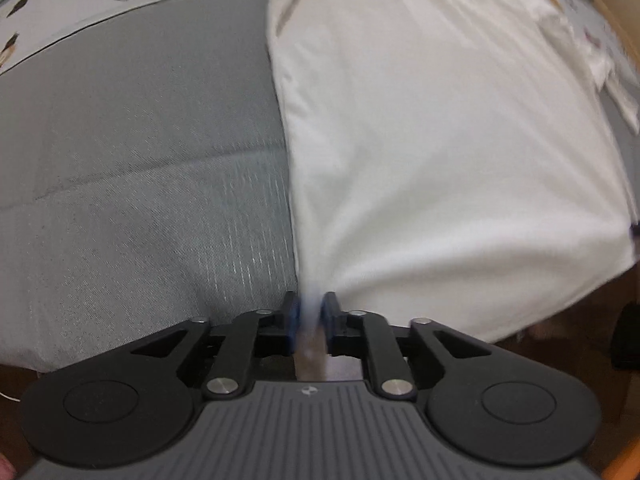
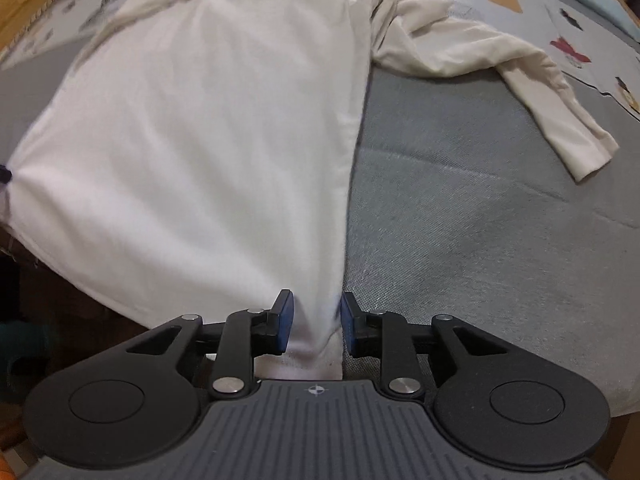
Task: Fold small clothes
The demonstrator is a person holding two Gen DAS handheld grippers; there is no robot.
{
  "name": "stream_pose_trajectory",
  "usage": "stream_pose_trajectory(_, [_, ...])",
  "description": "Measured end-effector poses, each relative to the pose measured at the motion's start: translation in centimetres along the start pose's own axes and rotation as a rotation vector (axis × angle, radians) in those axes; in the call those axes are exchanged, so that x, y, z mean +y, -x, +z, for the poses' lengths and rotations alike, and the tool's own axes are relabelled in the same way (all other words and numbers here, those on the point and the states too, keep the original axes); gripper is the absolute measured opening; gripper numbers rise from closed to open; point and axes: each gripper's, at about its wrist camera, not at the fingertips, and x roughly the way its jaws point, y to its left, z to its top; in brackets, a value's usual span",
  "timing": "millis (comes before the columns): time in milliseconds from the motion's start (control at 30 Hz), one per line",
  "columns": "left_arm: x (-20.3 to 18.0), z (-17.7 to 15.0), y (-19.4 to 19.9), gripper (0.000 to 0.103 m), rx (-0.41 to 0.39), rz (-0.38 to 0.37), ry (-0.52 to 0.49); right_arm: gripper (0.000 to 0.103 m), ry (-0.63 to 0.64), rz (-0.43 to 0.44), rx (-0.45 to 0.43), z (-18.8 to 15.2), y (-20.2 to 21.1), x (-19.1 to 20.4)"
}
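A white long-sleeved top (image 1: 440,152) lies spread on a grey fabric-covered bed (image 1: 140,200), its hem end drawn toward the bed's near edge, where both grippers have it.

In the left wrist view, the left gripper (image 1: 309,320) points steeply down at the near edge of the bed. Its jaws stand narrow, with a pinched corner of the white top between the blue pads (image 1: 294,322); the cloth is blurred there, but it fills the slim gap and the pads press on it. From that corner the garment fans up and to the right across the bed, its left side edge running straight up the middle of the view.

In the right wrist view, the right gripper (image 2: 314,322) holds the other hem corner. Its jaws stand somewhat apart, and a bunched band of cloth fills the space between the blue pads (image 2: 285,324), touching both. The body of the top (image 2: 200,140) stretches up and to the left, taut toward the far-left corner where a dark bit of the other gripper shows.

One sleeve (image 2: 520,80) lies crumpled on the bed toward its far right side, the cuff pointing to the right edge. A patterned sheet (image 2: 580,40) with small printed figures covers the far part of the bed.
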Motion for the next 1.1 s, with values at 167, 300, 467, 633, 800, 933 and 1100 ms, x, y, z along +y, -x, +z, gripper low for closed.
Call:
stream_pose_trajectory(167, [-1.7,0.4,0.1,0.011,-0.023,0.074,-0.056,0.004,0.063,-0.012,0.044,-0.4,0.5,0.2])
stream_pose_trajectory(300, [-1.5,1.7,2.2,0.029,-0.163,0.070,-0.005,0.013,-0.081,-0.021,-0.078,0.4,2.5,-2.5])
stream_pose_trajectory(467, [-1.8,3.8,2.8,0.030,-0.226,0.060,0.064,0.023,-0.326,-0.014,-0.317,1.9,5.1,-7.1])
stream_pose_trajectory(633, [-2.8,4.6,3.5,0.030,-0.273,0.034,0.098,0.023,-0.634,0.021,-0.571,3.2,6.7,-13.0])
stream_pose_trajectory(800, [-4.0,6.6,3.6,0.030,-0.291,0.011,0.099,0.023,-0.895,0.124,-0.629,4.6,4.2,-19.0])
stream_pose_trajectory(933, [-4.3,8.1,2.9,0.030,-0.280,0.001,0.087,0.034,-1.028,0.164,-0.590,6.7,0.9,-22.3])
stream_pose_trajectory(1100, [-4.3,9.5,2.3,0.030,-0.276,0.006,0.088,0.052,-1.131,0.204,-0.578,9.3,-3.0,-24.6])
